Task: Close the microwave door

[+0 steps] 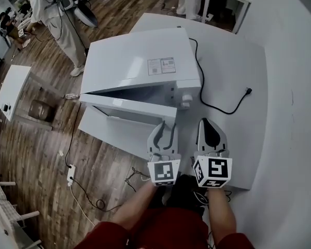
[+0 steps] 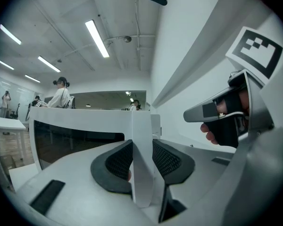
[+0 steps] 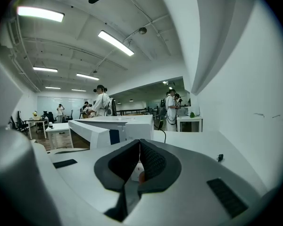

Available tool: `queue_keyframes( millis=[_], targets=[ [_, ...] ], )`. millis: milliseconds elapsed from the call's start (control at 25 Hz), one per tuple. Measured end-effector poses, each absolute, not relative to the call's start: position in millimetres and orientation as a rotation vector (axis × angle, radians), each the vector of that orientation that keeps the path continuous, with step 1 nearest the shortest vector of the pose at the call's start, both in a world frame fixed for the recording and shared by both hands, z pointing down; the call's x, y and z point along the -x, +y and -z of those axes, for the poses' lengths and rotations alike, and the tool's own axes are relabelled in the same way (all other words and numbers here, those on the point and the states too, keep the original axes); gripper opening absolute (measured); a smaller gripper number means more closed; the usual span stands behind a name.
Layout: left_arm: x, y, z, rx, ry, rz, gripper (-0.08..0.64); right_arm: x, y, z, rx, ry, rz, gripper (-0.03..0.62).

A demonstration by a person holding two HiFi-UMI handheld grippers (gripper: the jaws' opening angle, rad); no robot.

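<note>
A white microwave (image 1: pixel 140 61) stands on the white table (image 1: pixel 238 61), and its door (image 1: pixel 129 105) hangs partly open with the free end swung toward me. My left gripper (image 1: pixel 166 126) straddles that free end. In the left gripper view the door's white edge (image 2: pixel 141 159) fills the gap between the dark pads (image 2: pixel 115 161), which touch it on both sides. To its right my right gripper (image 1: pixel 207 122) hovers over the table beside the microwave's front corner, apart from it. Its jaws are closed tip to tip with nothing between them (image 3: pixel 139 145). The microwave (image 3: pixel 132 126) lies ahead to its left.
A black power cord (image 1: pixel 217 105) runs from behind the microwave across the table to a loose plug (image 1: pixel 248 91). A person (image 1: pixel 57 19) stands on the wood floor at the far left, near a small white table (image 1: pixel 13 87). A power strip (image 1: pixel 71 174) lies on the floor.
</note>
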State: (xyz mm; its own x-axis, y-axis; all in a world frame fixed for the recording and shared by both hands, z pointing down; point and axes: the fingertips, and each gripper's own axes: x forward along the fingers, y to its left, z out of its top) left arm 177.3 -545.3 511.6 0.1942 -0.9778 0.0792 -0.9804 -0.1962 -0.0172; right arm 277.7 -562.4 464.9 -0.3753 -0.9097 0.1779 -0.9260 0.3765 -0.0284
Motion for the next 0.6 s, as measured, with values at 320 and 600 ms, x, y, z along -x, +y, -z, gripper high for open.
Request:
queue_keyframes(
  millis=[320, 600],
  targets=[
    [-180, -576, -514, -2.328, -2.031, -0.116, 0.147, -278, -591, -469, -1.583, -2.543, -0.189, 0.026],
    [-180, -598, -517, -2.296, -2.061, -0.137, 0.147, -277, -614, -467, -1.545, -2.575, -0.192, 0.026]
  ],
)
